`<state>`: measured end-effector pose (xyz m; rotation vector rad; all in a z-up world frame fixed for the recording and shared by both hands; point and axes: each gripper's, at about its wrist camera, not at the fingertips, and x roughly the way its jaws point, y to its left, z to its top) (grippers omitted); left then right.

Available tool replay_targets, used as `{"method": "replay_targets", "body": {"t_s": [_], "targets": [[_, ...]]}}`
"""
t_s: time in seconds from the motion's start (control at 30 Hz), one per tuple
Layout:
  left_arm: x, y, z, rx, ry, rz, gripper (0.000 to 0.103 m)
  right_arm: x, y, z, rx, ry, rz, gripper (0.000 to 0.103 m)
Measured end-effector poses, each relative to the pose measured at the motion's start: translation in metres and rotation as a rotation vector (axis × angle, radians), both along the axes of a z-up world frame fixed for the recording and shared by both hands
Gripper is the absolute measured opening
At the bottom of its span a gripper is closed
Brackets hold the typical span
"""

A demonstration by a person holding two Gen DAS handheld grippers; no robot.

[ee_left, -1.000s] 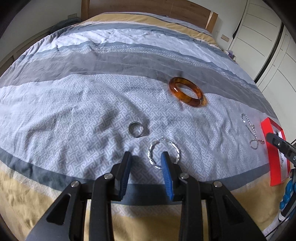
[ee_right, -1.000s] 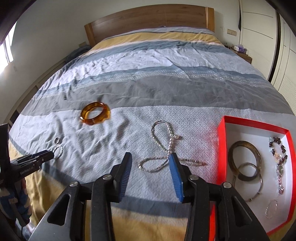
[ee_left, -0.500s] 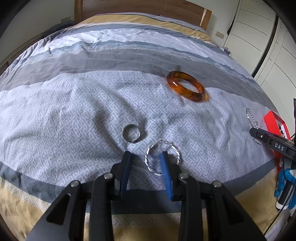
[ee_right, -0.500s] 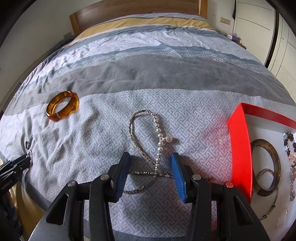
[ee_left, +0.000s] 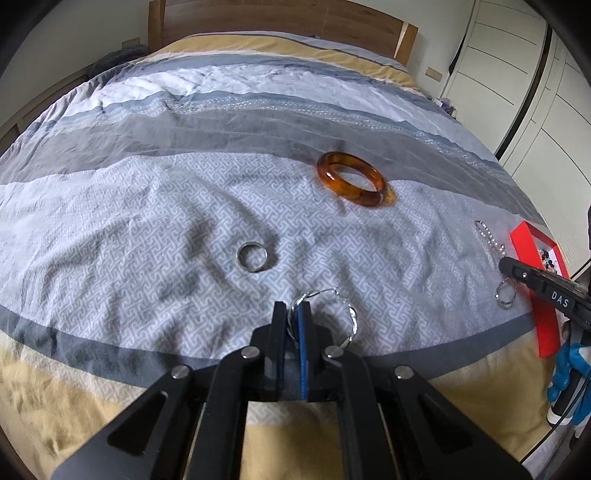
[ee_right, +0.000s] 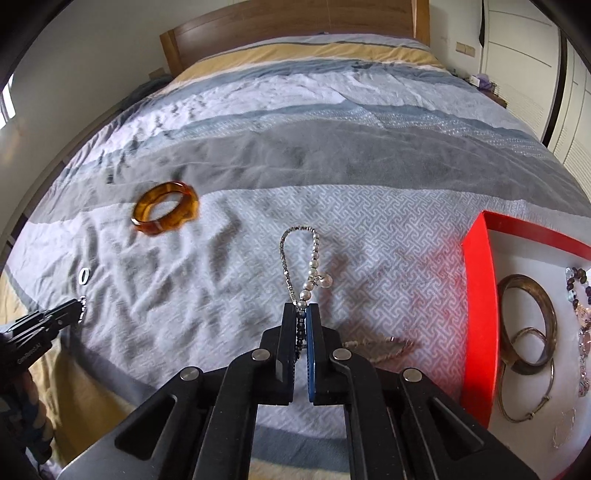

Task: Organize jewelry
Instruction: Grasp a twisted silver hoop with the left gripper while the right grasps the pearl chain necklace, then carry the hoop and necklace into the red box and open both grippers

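My left gripper [ee_left: 293,306] is shut on the near-left edge of a twisted silver hoop [ee_left: 351,317] that lies on the bedspread. A small silver ring [ee_left: 252,257] lies just beyond it, and an amber bangle [ee_left: 352,179] farther back right. My right gripper [ee_right: 303,308] is shut on a silver chain necklace with pearls [ee_right: 312,264], whose loop stretches away on the bed. The amber bangle [ee_right: 164,212] also shows at the left in the right wrist view. A red tray [ee_right: 478,295] at the right holds several bangles and bracelets.
The striped bedspread [ee_left: 147,206] is wrinkled and soft. A wooden headboard [ee_right: 295,26] stands at the far end and white wardrobes [ee_left: 535,92] at the right. The right gripper's body [ee_left: 539,284] shows at the right edge of the left wrist view, by the red tray [ee_left: 543,325].
Both grippers moved down and closed: the left onto the twisted silver hoop, the right onto the pearl chain necklace. Both were open half a second ago.
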<state>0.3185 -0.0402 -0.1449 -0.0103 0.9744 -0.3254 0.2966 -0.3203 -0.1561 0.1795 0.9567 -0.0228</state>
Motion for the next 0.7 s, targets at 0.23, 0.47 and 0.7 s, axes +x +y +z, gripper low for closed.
{"method": "replay_targets", "body": {"t_s": [0.23,0.47,0.7], "targets": [[-0.030,0.010,0.031,-0.008,-0.036,-0.001,0.005,-0.038,0.019,0.037,0.034,-0.060,0.037,0.005],[-0.069,0.023,0.067,-0.019,-0.084,-0.001,0.005,-0.083,0.044,0.076,0.046,-0.103,0.072,0.005],[-0.116,0.031,0.099,-0.018,-0.140,0.012,0.005,-0.132,0.063,0.114,0.024,-0.144,0.099,0.005]]}}
